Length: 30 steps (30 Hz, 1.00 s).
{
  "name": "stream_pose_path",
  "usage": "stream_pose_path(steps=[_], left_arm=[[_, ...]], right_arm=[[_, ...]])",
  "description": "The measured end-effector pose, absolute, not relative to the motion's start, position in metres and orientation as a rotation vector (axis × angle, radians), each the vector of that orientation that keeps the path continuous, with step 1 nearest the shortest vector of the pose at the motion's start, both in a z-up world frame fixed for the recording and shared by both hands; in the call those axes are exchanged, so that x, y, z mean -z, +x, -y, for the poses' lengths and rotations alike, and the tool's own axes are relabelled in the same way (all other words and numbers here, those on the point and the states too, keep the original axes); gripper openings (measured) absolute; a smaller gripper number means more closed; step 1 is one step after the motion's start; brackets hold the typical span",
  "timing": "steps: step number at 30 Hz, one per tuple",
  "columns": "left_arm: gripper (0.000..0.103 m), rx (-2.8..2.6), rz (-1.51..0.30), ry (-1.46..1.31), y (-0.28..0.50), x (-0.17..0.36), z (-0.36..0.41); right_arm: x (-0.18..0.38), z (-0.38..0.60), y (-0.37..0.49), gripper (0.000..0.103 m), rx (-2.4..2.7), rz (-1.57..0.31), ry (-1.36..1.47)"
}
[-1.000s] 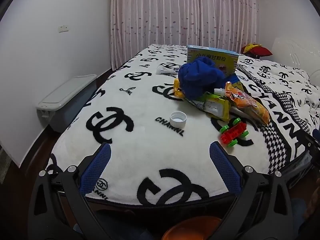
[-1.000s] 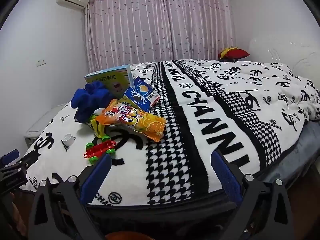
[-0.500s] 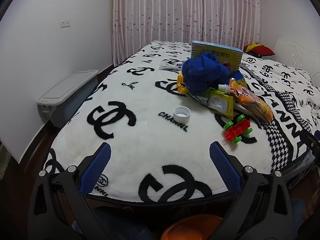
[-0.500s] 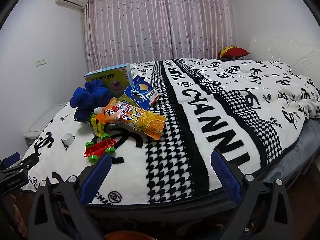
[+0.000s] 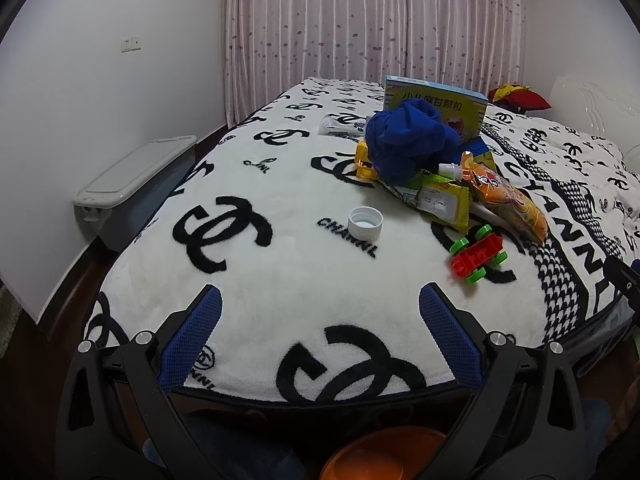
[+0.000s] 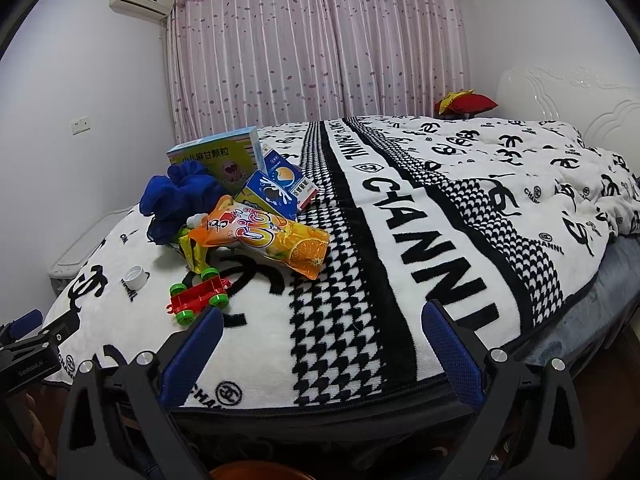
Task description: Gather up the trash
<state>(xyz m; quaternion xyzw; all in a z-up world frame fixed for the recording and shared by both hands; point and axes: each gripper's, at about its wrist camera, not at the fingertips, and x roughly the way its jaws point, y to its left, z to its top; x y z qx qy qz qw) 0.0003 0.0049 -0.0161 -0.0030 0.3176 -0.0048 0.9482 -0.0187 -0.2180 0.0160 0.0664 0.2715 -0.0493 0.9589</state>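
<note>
Several pieces of trash lie heaped on the bed point(image 5: 280, 240) ahead of both tools: orange juice pouch point(image 6: 276, 240), yellow wrapper point(image 5: 444, 202), white bottle cap point(image 5: 365, 223) nearer the left tool point(image 5: 320, 304). Left tool and right tool point(image 6: 323, 322) both stand wide apart, empty, touching nothing, probably poised to choose.

A bed point(image 5: 280, 264) is covered by a black-and-white logo blanket point(image 6: 420, 240). On it, a white cap point(image 5: 365, 228) and a red toy car point(image 5: 478, 259) are seen near a heap: blue cloth point(image 5: 404, 136), orange pouch point(image 6: 264, 238), cartons point(image 6: 276, 190), box point(image 5: 434, 106).
</note>
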Motion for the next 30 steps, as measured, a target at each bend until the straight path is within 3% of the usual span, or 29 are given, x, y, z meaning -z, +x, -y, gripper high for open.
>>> stream_pose_path(steps=[30], left_arm=[[0.096,0.007,-0.662,-0.006,0.002,0.0187,-0.0064]], right_arm=[[-0.0132,0.2158,-0.0168,0.098,0.076,-0.564,0.134]])
